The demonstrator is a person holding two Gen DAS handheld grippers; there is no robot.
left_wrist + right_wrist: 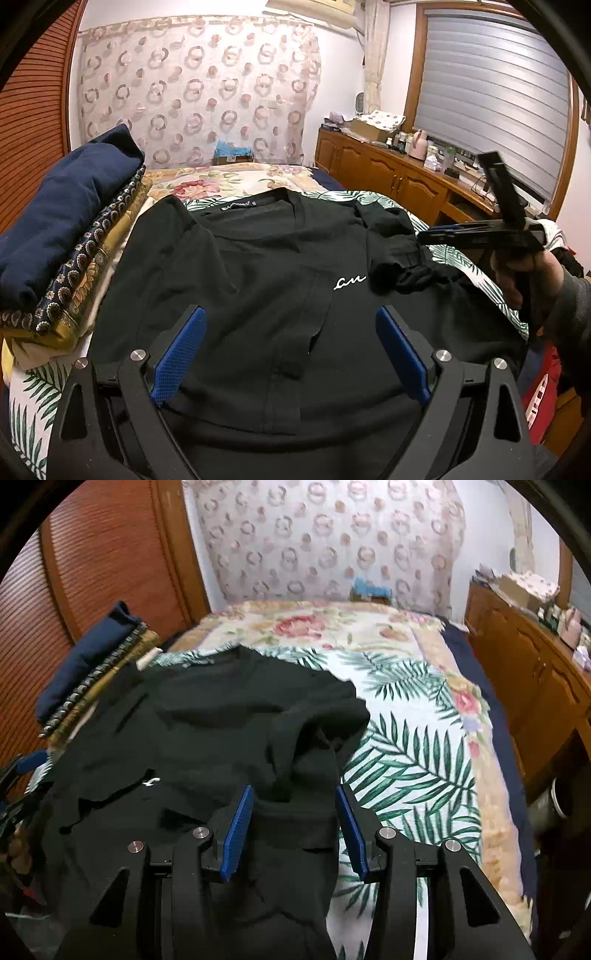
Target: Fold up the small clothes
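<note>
A black T-shirt (280,258) with a small white script logo (349,282) lies face up on the bed, collar away from me. Its sleeve (399,258) on the right is folded inward and crumpled. My left gripper (290,314) hovers over the shirt's lower middle, open wide with nothing between its blue pads (181,354). My right gripper (293,805) is open over the shirt's (207,720) right edge. The bunched sleeve fabric (314,746) lies just ahead of and below its pads (238,830), which do not press on it. A hand (528,277) holds that gripper.
A stack of folded clothes (66,221), navy on top, sits left of the shirt. The palm-leaf bedspread (406,738) shows to the right of the shirt. A wooden cabinet (388,177) with clutter runs along the right wall. A wooden slatted panel (110,554) stands at the left.
</note>
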